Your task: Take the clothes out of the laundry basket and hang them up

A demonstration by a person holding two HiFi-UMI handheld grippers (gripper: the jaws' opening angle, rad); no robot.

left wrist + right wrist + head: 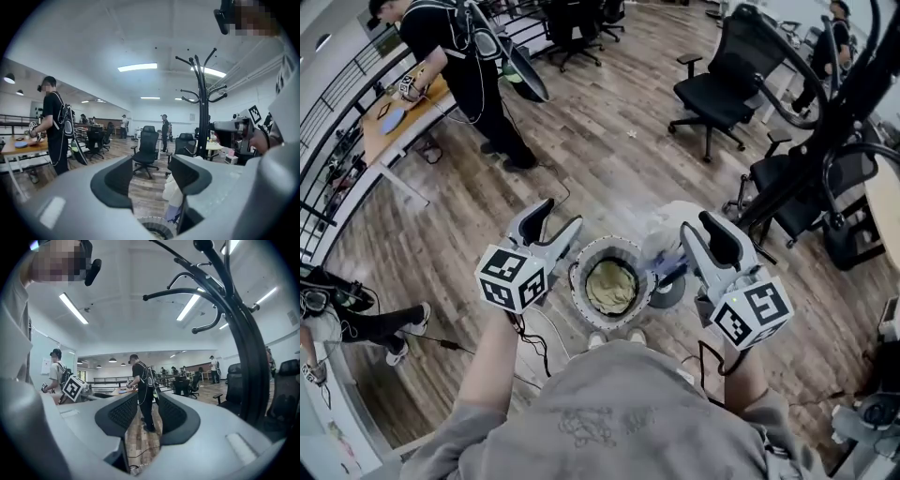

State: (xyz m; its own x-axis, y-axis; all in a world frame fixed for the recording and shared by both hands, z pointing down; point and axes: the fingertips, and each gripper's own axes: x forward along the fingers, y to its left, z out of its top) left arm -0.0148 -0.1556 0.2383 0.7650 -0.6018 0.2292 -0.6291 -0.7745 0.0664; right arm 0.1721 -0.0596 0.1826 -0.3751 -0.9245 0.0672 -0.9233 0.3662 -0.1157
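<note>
clothes (611, 286) lie bundled in the laundry basket (580, 281) on the floor, below and between both grippers — reach about equal. left gripper (558, 221): jaws apart, nothing between them. right gripper (701, 228): jaws apart, empty, with a pale garment (663, 239) by the basket's right rim just under it. coat stand (243, 348) rises to the right — judged the hanging point.

Wood-plank floor (600, 169) with a round laundry basket (577, 281) and black office chairs (719, 86).

Head view steeply down; gripper views level — both catch coat rack (202, 112).
</note>
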